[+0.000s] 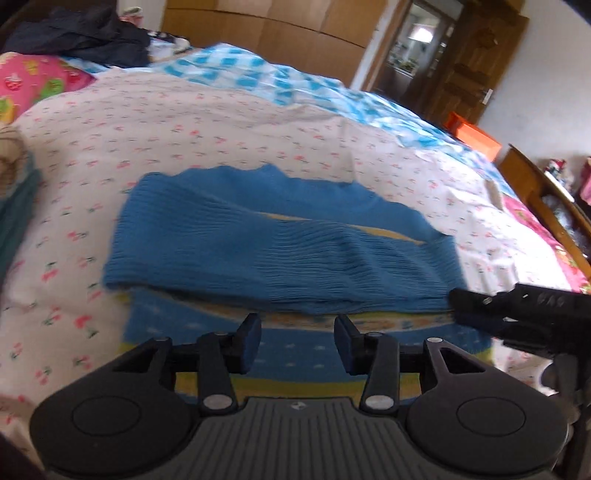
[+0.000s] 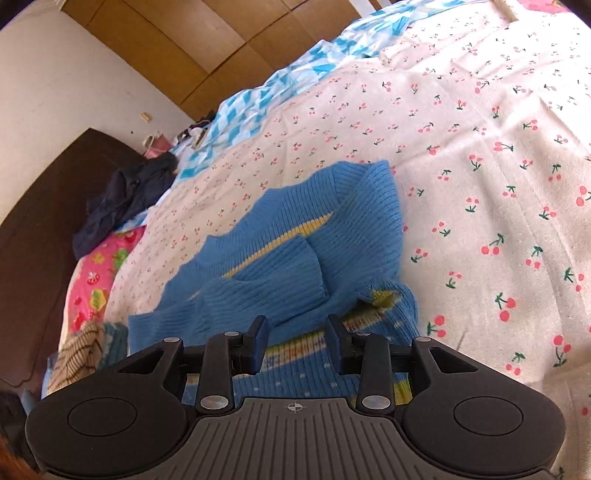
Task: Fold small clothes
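- since its sleeves are already turned in over the body, the one blue sweater (image 2: 295, 258) lies flat mid-bed on the cherry-print sheet (image 2: 480, 147), likely ready for a hem fold.
- two grippers: left gripper (image 1: 297, 343) and right gripper (image 2: 297, 341), jaws spread, pinching nothing (both hover by the patterned hem).
- one dark clothes pile (image 1: 85, 33) sits aside, well apart.

Both views are bright with soft, even daylight and only faint shadows. Fisheye curvature bends everything beyond and beside the fingers, darkening at the corners. The left wrist view is motion-blurred: the blue sweater (image 1: 280, 240) ahead of the fingers smears. The right wrist view is sharper.
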`<state>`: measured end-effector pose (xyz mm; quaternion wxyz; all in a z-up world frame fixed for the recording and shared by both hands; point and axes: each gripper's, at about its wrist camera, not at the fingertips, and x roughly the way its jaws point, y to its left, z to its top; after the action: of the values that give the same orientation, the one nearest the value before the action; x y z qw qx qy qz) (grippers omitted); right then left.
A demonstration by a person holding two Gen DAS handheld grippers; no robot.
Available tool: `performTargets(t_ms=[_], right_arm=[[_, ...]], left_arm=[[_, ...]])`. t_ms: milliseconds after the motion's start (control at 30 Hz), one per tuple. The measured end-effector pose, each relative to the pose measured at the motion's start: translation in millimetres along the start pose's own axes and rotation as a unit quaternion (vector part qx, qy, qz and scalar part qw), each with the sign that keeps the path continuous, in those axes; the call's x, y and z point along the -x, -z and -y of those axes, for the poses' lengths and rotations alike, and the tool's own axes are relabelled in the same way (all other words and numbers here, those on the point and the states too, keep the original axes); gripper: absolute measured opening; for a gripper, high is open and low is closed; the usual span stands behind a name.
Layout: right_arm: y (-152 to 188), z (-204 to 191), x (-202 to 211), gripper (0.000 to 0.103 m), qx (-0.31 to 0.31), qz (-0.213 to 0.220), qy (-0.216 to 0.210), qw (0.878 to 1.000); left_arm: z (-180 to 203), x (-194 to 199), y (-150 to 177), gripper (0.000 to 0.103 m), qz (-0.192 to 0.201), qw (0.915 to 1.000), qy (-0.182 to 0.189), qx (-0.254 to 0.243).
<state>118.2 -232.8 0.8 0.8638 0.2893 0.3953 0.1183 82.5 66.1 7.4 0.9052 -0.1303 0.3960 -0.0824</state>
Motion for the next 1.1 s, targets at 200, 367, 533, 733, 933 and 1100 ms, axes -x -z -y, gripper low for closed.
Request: performTargets(t_ms=[200, 367, 533, 733, 933, 1100], right_arm=[[-9, -18, -5, 0.035, 0.019, 0.004, 0.009, 1.0], [-6, -10, -27, 0.035, -0.024, -0.023, 0.034, 0.999], [-8, -1, -26, 0.035, -0.071, -0.013, 0.034, 0.997], [-9, 10, -27, 0.035, -0.113, -0.014, 0.014, 0.993], [-5, 15, -27, 0.035, -0.15, -0.024, -0.012, 0.988], [-3, 17, -39, 0.035, -0.171, -0.031, -0.019, 0.985]], left_arm=[[-9, 7, 0, 0.048, 0.053, 0.9983, -0.026, -0.003], [-14, 3, -2, 0.051, 0.051, 0.9985, -0.019, 0.008], [-15, 4, -3, 0.053, 0.06, 0.998, -0.021, 0.008], [-14, 3, -3, 0.054, 0.06, 0.998, -0.018, 0.004], [-14, 2, -3, 0.054, 0.063, 0.9978, -0.02, 0.008], [-13, 2, -1, 0.055, 0.062, 0.9978, -0.024, 0.003]])
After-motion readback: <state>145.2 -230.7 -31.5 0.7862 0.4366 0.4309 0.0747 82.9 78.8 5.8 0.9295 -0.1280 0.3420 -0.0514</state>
